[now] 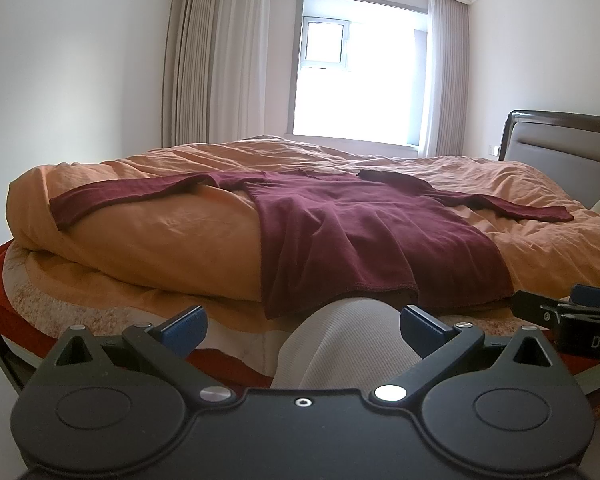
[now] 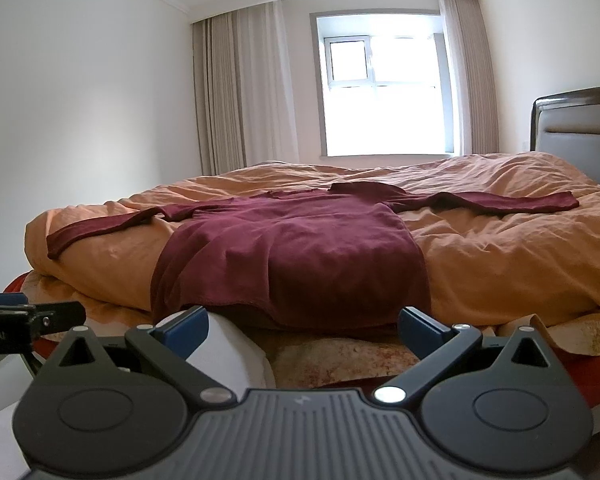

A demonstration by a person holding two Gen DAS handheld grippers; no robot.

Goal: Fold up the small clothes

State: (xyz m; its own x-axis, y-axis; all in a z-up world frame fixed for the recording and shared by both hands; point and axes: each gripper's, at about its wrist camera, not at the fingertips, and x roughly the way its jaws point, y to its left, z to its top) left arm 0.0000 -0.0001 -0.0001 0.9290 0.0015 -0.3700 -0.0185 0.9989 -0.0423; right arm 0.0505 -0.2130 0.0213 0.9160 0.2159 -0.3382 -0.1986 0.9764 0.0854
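Black hand-held gripper (image 1: 302, 326) bodies, blue finger pads (image 1: 184, 328), silver screws.

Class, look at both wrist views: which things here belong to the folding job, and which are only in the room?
Part of the job:
maroon long-sleeved shirt, spread flat
left claw, open
right claw, open

Only in the room:
orange duvet under the shirt
curtains
window
headboard
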